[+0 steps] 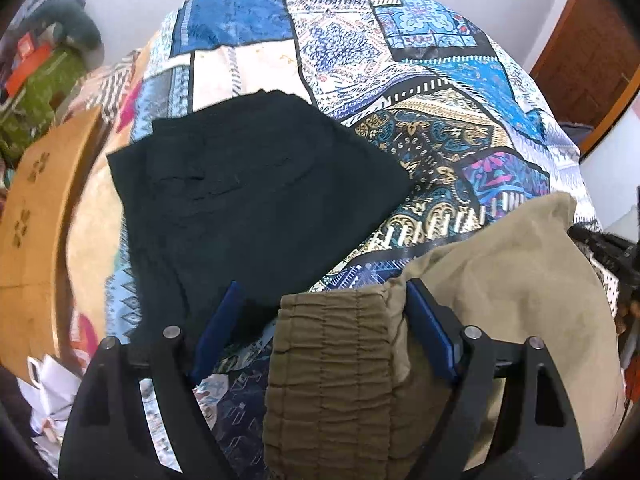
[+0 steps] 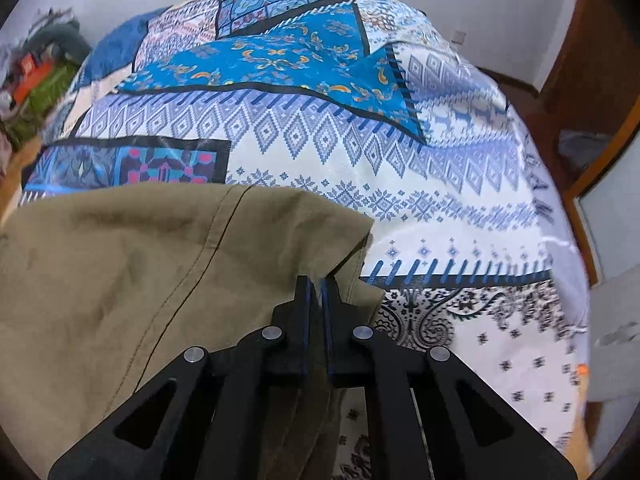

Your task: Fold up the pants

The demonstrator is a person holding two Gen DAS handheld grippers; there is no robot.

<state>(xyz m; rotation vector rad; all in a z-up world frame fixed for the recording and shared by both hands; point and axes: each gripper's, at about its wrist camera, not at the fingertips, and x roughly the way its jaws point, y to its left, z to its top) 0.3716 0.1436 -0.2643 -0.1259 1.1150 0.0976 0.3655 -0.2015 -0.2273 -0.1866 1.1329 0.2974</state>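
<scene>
On the patchwork bedspread (image 2: 320,152), the right gripper (image 2: 316,280) clamps the khaki pants (image 2: 120,264); the left gripper (image 1: 320,300) gapes around the waistband (image 1: 332,360), probably needing to close next.

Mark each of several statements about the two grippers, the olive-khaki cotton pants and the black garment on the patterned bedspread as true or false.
1. The right gripper is shut on the olive-khaki cotton pants. True.
2. The left gripper is clamped tight on the pants' gathered elastic waistband. False: its jaws stand wide, with the waistband between them.
3. A black garment lies flat on the patterned patchwork bedspread. True.
4. The black garment lies on top of the olive-khaki pants. False: it lies beside them, farther up the bed.
5. The bedspread is plain white. False: it is printed in blue, white and black patterns.
</scene>
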